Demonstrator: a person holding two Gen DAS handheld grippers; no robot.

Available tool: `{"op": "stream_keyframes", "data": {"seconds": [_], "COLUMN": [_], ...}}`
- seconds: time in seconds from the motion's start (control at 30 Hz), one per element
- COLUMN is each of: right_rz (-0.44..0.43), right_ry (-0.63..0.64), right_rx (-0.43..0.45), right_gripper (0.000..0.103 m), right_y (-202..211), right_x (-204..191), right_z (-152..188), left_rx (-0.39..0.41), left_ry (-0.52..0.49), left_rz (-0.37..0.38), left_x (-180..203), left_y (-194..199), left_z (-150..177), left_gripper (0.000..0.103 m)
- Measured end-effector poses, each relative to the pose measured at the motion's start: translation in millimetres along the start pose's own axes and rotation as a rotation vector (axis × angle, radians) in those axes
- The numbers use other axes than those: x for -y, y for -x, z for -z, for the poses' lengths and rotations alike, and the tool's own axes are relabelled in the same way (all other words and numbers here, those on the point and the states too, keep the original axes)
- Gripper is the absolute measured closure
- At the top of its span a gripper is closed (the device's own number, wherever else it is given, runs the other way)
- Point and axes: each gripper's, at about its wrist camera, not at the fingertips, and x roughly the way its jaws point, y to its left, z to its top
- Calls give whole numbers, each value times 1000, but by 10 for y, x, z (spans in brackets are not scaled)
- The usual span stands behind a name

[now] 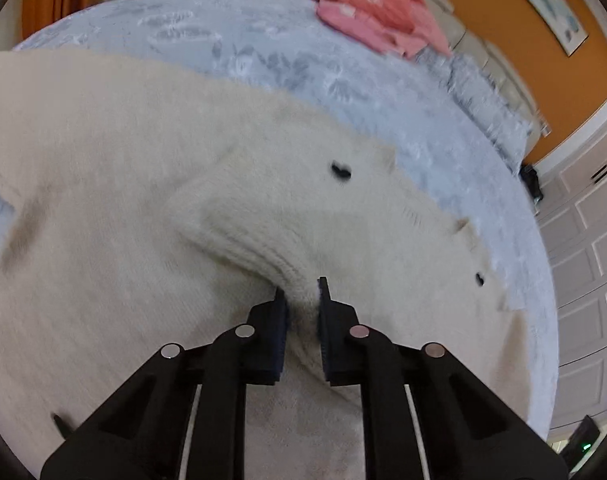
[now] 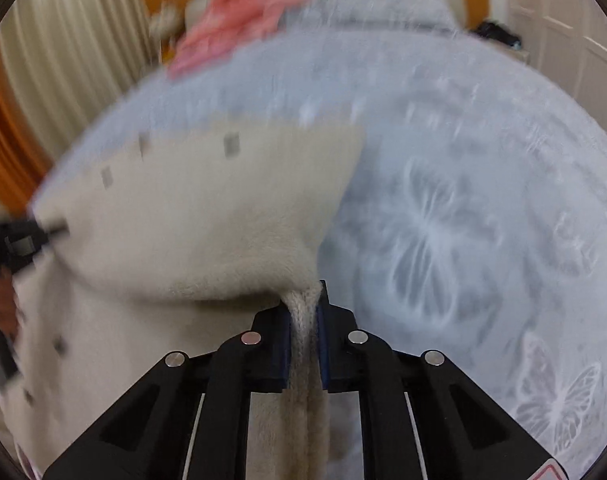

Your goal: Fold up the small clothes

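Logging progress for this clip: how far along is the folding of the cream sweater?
Early stage. Done: the fuzzy cream knit sweater lies on the pale blue patterned bedspread. In hand: the left gripper is shut on a ribbed edge, and the right gripper is shut on another edge, which it holds raised. Left: no finished fold shows, and the crumpled pink garment at the far end looks unfolded.

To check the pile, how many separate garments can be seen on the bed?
2. A cream knit cardigan lies spread on the near part of the bed; a pink garment lies crumpled at the far end. Others may be hidden.
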Motion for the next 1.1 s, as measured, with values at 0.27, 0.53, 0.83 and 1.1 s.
{"op": "stream_keyframes", "data": {"seconds": [0.27,0.53,0.83,1.1], "right_rz": [10,47,10,12], "right_ry": [-169,-16,7,11], "right_rx": [-70,0,-99,-163], "right_gripper": [91,72,60,60], "right_y": [-230,365,801,848], "right_x": [308,-95,-404,-598], "right_z": [165,156,744,918], "left_rx": [5,225,327,340], "left_ry": [-50,207,636,617], "left_rz": [19,-8,-398,-242], "left_x": [-69,-1350,-3386,-3287], "left_y": [-77,916,1176,1094], "left_z": [143,-444,-1279,-1605], "left_gripper": [84,34,30,99]}}
